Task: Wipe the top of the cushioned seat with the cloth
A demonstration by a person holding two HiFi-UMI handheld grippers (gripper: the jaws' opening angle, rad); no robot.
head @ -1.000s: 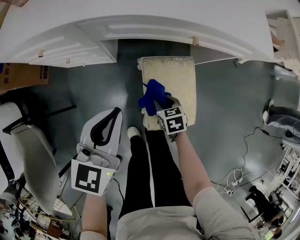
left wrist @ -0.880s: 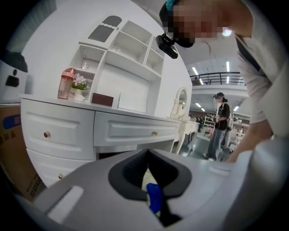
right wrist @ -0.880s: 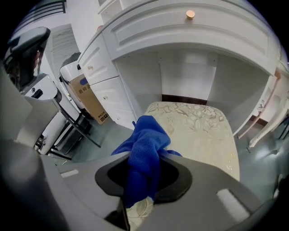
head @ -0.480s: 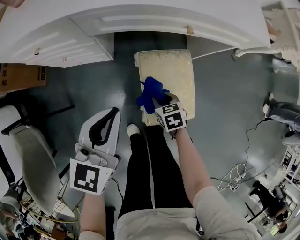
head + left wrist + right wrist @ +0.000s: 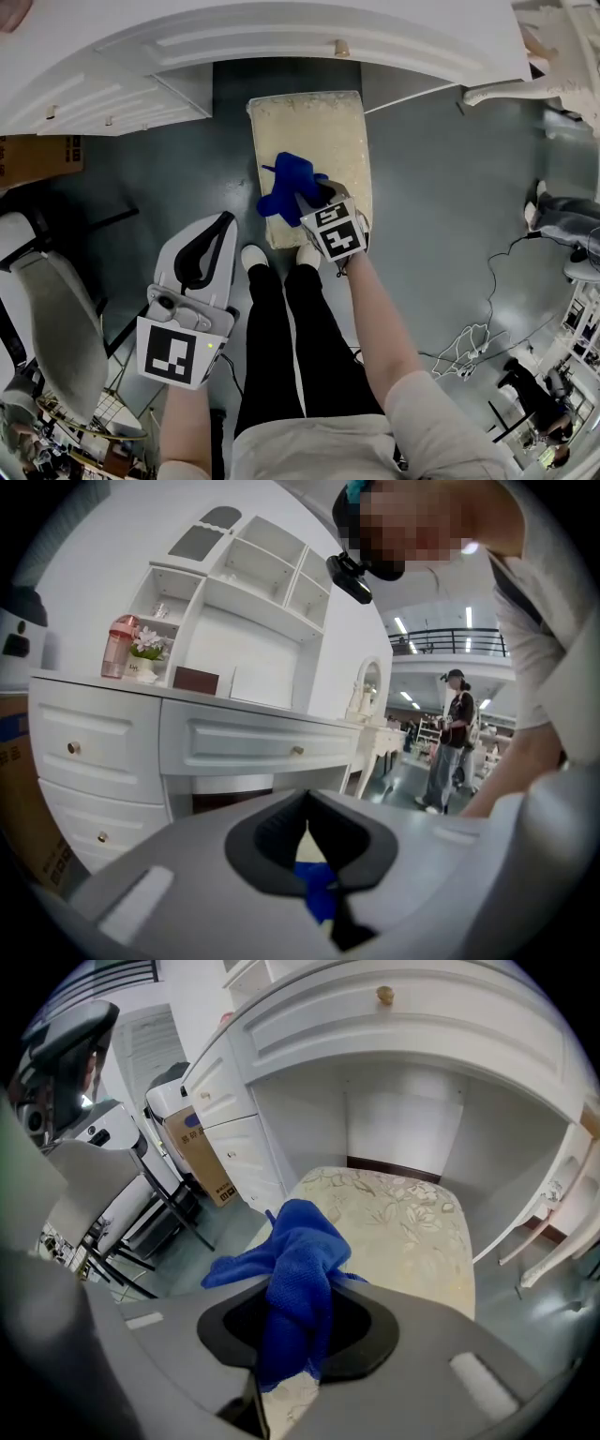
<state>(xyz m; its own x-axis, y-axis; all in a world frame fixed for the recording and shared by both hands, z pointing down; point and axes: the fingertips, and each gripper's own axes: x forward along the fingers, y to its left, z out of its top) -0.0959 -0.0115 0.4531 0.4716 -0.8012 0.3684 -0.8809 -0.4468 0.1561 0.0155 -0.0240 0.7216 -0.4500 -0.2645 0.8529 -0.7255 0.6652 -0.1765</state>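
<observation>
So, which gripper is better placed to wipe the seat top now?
The right gripper: its jaws are shut on the blue cloth, directly over the cushioned seat. The left gripper holds nothing and is off to the side.

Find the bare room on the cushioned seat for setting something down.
Bare: the far half of the cushioned seat, between the cloth and the white desk. Crowded: the near end, where the right hand-held gripper clamps the cloth, with the person's shoes at its edge.

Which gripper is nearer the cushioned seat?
Right. The right gripper holds the blue cloth over the seat; the left gripper hangs off to its left, over the floor.
</observation>
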